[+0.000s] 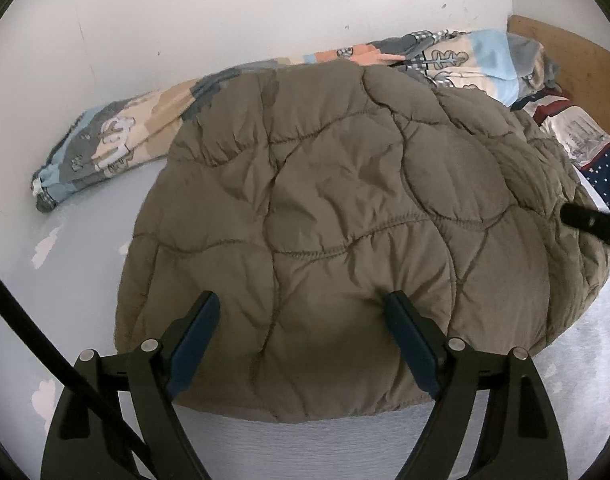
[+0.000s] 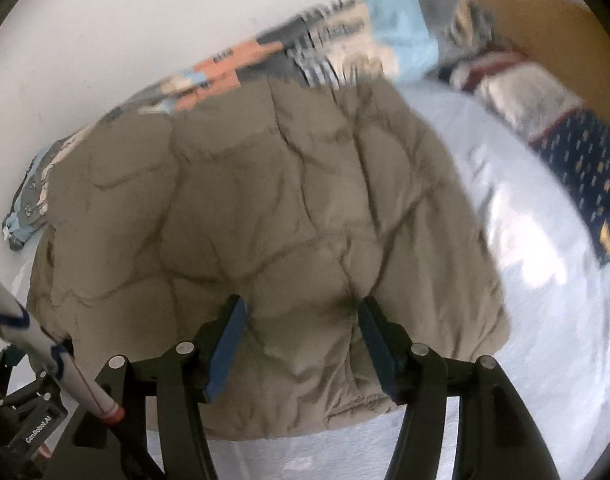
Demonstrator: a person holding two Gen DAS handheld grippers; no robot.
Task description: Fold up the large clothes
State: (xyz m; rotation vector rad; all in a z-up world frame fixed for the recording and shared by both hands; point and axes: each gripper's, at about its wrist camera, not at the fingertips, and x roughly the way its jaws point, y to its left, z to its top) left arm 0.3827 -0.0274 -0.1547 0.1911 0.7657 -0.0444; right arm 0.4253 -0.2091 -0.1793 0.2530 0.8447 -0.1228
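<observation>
While both tongs, left (image 1: 303,330) and right (image 2: 301,330), hover spread over the near hem, the puffy jacket (image 1: 345,220) looks soft, light, slippery; pinch its hem corners.

The olive-brown quilted puffer jacket (image 1: 345,216) lies folded into a plump, rounded bundle on the pale grey sheet, its wavy stitched seams and creases facing up, its near hem close to the viewer and its far edge overlapping the patchwork-print blanket by the wall.
</observation>
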